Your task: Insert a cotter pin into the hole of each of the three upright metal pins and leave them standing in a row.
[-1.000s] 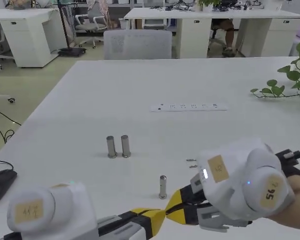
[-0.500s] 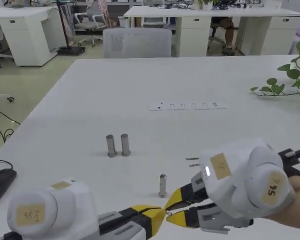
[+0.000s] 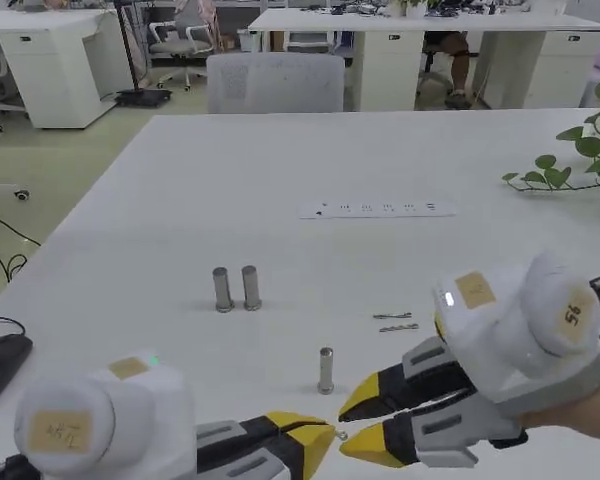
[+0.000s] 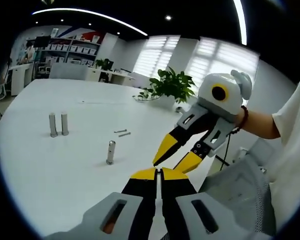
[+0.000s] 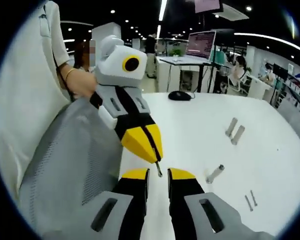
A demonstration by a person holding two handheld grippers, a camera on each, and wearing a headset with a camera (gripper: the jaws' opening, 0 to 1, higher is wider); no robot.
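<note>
**No cotter pin fitted yet: the first is only in hand**

Your left gripper (image 3: 325,433) is clenched on a cotter pin (image 5: 159,169), whose end pokes out past the tips. Your right gripper (image 4: 166,166) is spread open, with a jaw on either side of that end. Just beyond both tips stands the single metal pin (image 3: 326,370). Two spare cotter pins (image 3: 395,321) lie beyond the right gripper, and the paired metal pins (image 3: 236,289) stand further out, beyond the left. None looks fitted, so you likely have all three insertions and the row left.
</note>
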